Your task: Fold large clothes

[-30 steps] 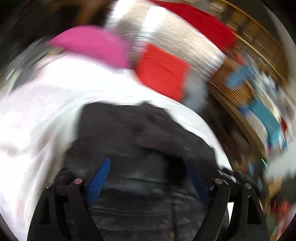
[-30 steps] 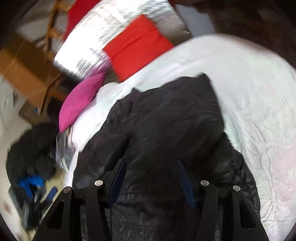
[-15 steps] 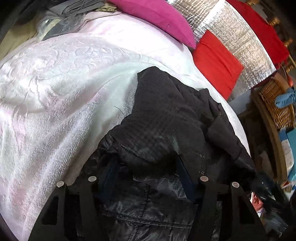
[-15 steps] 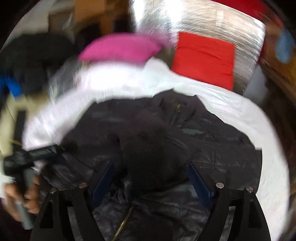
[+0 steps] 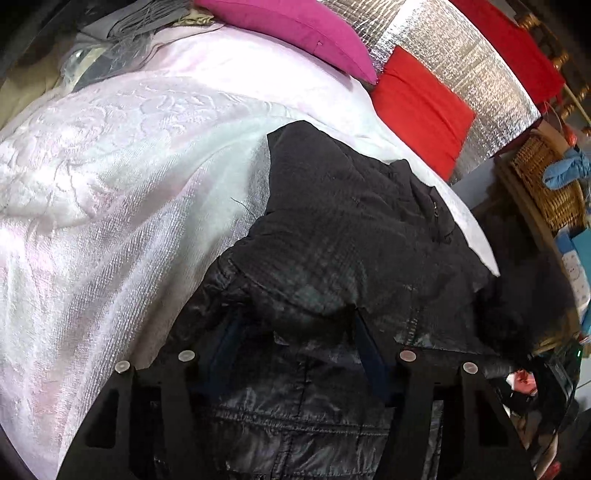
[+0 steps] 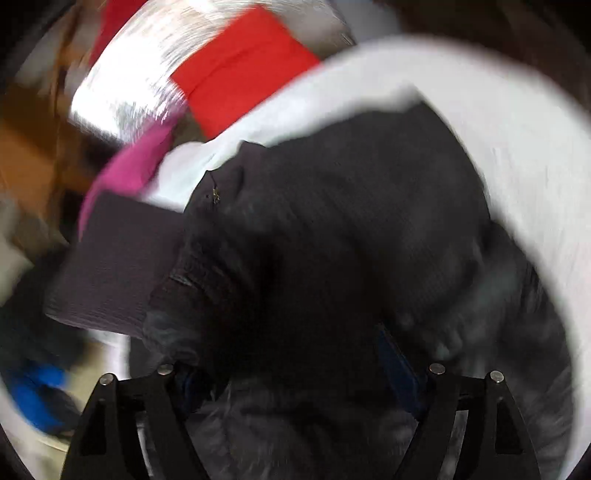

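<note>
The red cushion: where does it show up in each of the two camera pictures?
Left wrist view: the red cushion sits upper right, leaning on the silver padding, beyond the black jacket.
Right wrist view: red cushion, blurred, top centre-left, above the jacket.
Shared landmark: the pink pillow beside it.

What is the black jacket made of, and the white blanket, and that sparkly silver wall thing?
The black jacket looks like thin nylon or polyester: its lower part is shiny and stitched in puffy rows, its upper part duller with a fine grid. The white blanket seems to be soft plush fabric, fuzzy with raised flower shapes. The silver sheet looks like foil-covered padding, glittery and dimpled.
</note>
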